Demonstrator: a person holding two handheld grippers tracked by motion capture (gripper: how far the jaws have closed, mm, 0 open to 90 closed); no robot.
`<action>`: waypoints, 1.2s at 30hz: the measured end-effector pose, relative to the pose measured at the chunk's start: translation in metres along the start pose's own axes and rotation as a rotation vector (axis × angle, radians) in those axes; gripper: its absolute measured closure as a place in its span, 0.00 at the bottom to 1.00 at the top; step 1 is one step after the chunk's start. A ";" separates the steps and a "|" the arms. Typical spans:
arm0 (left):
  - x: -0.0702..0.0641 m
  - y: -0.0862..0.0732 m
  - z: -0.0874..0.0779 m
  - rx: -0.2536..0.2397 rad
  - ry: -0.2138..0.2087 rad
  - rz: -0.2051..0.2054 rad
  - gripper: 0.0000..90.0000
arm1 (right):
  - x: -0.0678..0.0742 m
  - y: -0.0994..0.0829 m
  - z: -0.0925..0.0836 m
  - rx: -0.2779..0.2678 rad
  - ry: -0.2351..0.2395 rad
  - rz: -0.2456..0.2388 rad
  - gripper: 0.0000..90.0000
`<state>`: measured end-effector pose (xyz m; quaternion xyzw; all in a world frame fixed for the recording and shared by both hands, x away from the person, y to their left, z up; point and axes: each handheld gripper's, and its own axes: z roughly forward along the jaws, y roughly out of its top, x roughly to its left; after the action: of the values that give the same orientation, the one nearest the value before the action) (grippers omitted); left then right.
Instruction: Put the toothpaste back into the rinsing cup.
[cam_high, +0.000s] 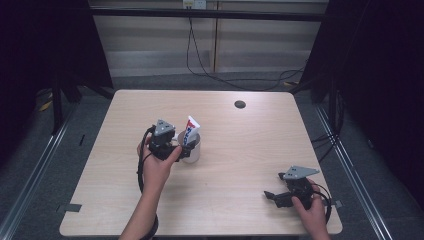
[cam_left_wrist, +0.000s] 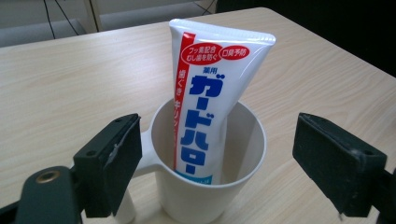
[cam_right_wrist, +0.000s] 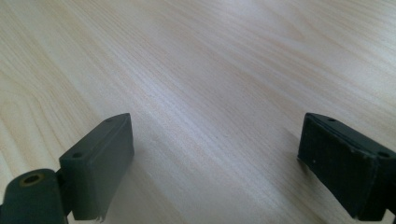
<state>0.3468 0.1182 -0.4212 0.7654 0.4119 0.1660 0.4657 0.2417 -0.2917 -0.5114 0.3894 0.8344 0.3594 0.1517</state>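
Observation:
A white cup (cam_high: 194, 152) with a handle stands left of the table's middle. A white, red and blue toothpaste tube (cam_high: 191, 128) stands in it, leaning on the rim. In the left gripper view the tube (cam_left_wrist: 210, 93) rises out of the cup (cam_left_wrist: 205, 196), and my left gripper (cam_left_wrist: 217, 158) is open, one jaw on each side of the cup, neither pad pressing on it. The left pad is close to the cup's handle. My left gripper (cam_high: 184, 149) comes at the cup from its left. My right gripper (cam_high: 275, 186) is open over bare wood (cam_right_wrist: 215, 93) near the front right corner, nothing between its jaws.
The light wooden table (cam_high: 240, 150) has a dark round cable hole (cam_high: 240, 104) near its far edge. Black cables (cam_high: 225, 75) run over the floor behind it. Dark curtains and metal rails flank both sides.

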 end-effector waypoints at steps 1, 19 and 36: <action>0.000 0.000 -0.001 -0.001 0.000 0.000 0.18 | 0.000 0.000 0.000 0.000 0.000 0.000 0.11; 0.002 -0.005 -0.015 0.018 -0.012 0.006 0.18 | 0.000 0.000 0.000 0.000 0.000 0.000 0.11; 0.012 -0.019 -0.028 0.015 -0.017 -0.007 0.18 | 0.000 0.000 0.000 0.000 0.000 0.000 0.11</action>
<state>0.3270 0.1477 -0.4250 0.7689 0.4118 0.1548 0.4638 0.2417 -0.2917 -0.5114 0.3894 0.8344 0.3594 0.1517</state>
